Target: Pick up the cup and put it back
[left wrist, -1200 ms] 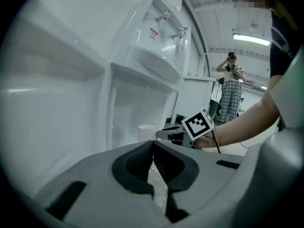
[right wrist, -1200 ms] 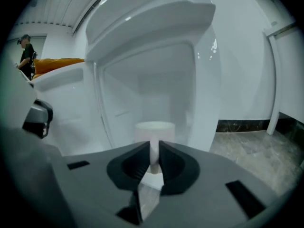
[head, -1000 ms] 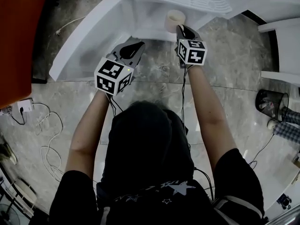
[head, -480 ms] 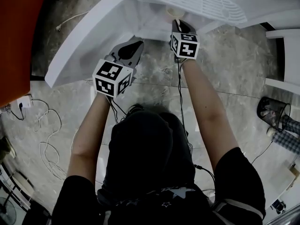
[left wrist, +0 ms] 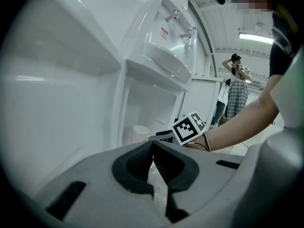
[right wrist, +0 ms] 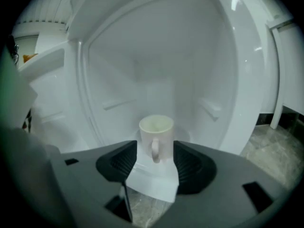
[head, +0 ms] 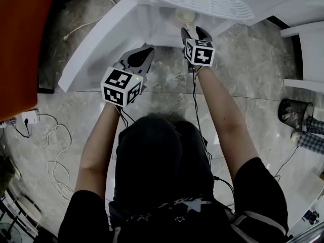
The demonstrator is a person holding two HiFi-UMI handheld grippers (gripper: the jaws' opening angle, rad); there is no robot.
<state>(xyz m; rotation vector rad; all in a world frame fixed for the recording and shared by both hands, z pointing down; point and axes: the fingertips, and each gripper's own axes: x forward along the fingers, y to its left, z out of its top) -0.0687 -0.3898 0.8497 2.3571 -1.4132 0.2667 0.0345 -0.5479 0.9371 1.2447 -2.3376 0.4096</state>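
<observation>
Right gripper (head: 194, 33), head view: you hold it at the mouth of the low compartment (head: 157, 27) of the white water dispenser (head: 202, 1). Its jaws have just been opening and stand spread. The cup (head: 185, 16) stands just past the fingertips, inside the compartment, partly under the dispenser's top. Your left gripper (head: 144, 52) is further out, over the marble floor (head: 253, 65), beside the open door (head: 96, 44) and well clear of the cup.

Left gripper view: the left gripper's jaws are pressed together, tips touching, nothing between them. Beyond them the cup (left wrist: 141, 133) is upright on the compartment floor, with the right gripper's marker cube just beside it. Above the compartment are the drip tray (left wrist: 166, 63) and two taps (left wrist: 173, 17). A person (left wrist: 236, 80) stands far back in the room.

Right gripper view: the jaws are wide apart, one dark pad on either side of the cup (right wrist: 156, 132). The cup is upright on the compartment floor with its handle turned toward the camera and its mouth open upward. It sits in the gap at the pads' far end, and there's a sliver of white on each side, so the pads aren't pressing on it. It rests on its own base. White compartment walls fill the background.
</observation>
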